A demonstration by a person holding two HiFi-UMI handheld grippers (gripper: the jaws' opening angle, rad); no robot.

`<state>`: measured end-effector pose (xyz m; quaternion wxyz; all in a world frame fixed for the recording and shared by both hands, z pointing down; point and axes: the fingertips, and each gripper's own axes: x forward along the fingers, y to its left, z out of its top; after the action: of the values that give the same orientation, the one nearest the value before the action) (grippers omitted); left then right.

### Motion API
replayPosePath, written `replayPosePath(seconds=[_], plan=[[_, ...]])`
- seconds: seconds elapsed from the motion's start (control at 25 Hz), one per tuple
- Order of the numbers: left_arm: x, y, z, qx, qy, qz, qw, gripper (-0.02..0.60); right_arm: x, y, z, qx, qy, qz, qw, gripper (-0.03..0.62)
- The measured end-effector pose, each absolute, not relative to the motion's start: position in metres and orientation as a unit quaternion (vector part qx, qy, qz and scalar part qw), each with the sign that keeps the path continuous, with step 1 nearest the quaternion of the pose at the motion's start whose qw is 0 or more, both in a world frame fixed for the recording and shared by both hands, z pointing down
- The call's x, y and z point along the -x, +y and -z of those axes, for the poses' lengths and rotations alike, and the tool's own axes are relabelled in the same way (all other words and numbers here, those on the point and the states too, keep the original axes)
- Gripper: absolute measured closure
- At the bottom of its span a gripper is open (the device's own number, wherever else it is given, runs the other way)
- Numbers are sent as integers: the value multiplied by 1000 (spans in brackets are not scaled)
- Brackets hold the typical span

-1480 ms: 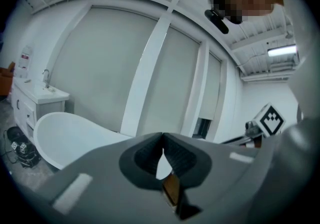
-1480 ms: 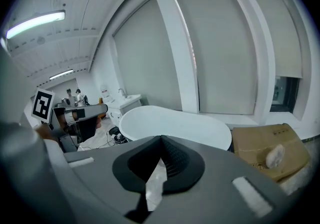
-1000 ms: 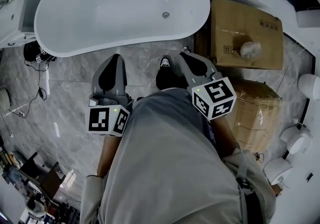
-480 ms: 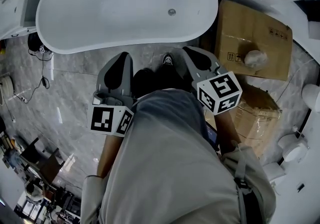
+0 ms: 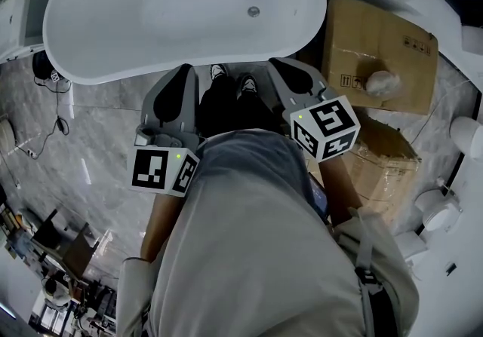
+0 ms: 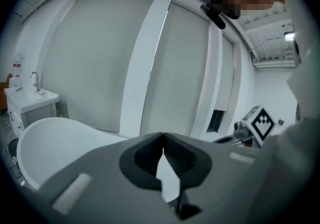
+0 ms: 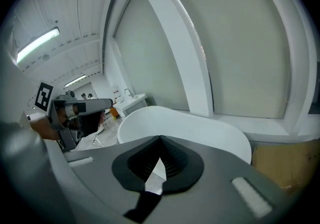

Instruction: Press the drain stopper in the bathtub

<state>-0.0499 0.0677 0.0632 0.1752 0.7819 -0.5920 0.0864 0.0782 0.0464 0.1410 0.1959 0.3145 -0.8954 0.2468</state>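
Ahead in tub (image 5: 113, 34), drain stopper (image 5: 253, 11), well beyond L tool (image 5: 186, 73), R tool (image 5: 277, 65)

Grey marble-look floor tiles (image 5: 98, 124) spread out to the left of the left gripper's fingers (image 5: 172, 102). Just right of the right gripper's fingers (image 5: 296, 88) lies a brown cardboard box (image 5: 377, 34). A film-wrapped carton (image 5: 392, 170) sits behind that box, and white ceramic fixtures (image 5: 445, 211) stand farther right. Ahead of both pairs of fingers rise tall frosted window panes (image 6: 100, 57) in white frames. A white vanity cabinet (image 6: 30, 102) stands far left of them. A tube ceiling light (image 7: 37, 42) glows overhead.
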Motion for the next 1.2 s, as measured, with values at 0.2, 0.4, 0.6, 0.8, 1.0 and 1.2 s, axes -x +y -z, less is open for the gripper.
replayPosePath(seconds=[0.2,0.4,0.6,0.8,1.0,1.2], plan=[[66,39,-63,-793,-578,-86,172,581,-55,25,-142,-322,-892,-247,197,600],[95,14,-70,-801,-564,-89,179,581,-25,2,-148,-335,-889,-233,208,600],[123,-3,-87,-809,-549,-100,186,581,1,-15,-164,-345,-881,-213,244,600],[138,-20,-113,-821,-526,-118,190,581,10,-29,-190,-358,-868,-216,269,600],[138,-35,-134,-837,-499,-140,175,581,14,-40,-209,-355,-868,-229,262,600],[131,-47,-155,-826,-495,-160,218,581,11,-52,-231,-333,-870,-248,267,600]])
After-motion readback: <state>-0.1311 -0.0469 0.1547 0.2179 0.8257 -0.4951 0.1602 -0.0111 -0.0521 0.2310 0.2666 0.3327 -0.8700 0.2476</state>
